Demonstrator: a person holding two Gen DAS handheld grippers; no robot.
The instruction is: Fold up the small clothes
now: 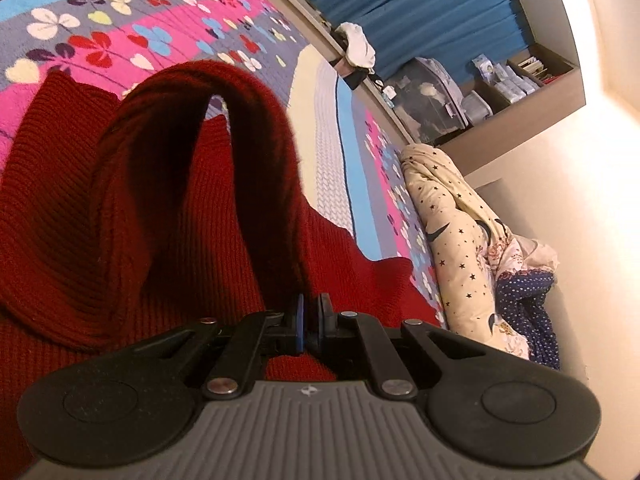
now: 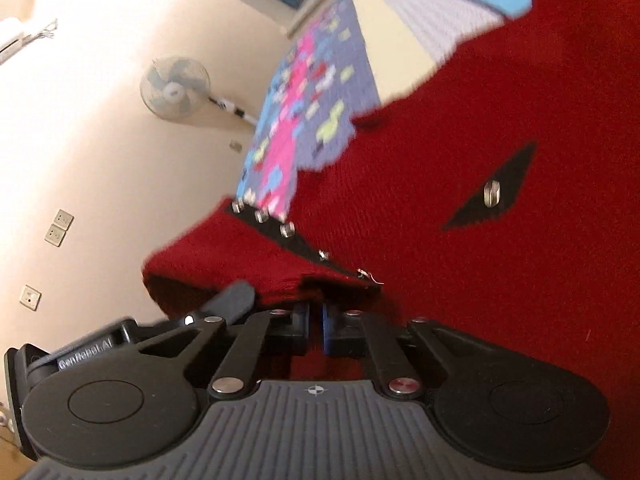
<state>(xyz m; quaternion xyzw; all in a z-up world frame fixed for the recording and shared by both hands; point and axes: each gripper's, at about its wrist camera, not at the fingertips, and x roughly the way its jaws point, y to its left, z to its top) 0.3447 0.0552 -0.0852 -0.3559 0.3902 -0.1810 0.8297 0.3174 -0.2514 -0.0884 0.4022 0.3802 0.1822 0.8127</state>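
Red knit sweater (image 1: 80,208) hangs pinched in both my left tongs (image 1: 311,322) and right tongs (image 2: 315,320), lifted off the bed (image 1: 168,28) so it can fold over.

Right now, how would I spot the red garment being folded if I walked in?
Find the bed with the flowered blanket in pink, blue and grey. On it lies the red knit sweater, one fold raised where the left tool pinches it. Unlike the cream star-print bedding by the wall, it is plain deep red with ribbed stitches.
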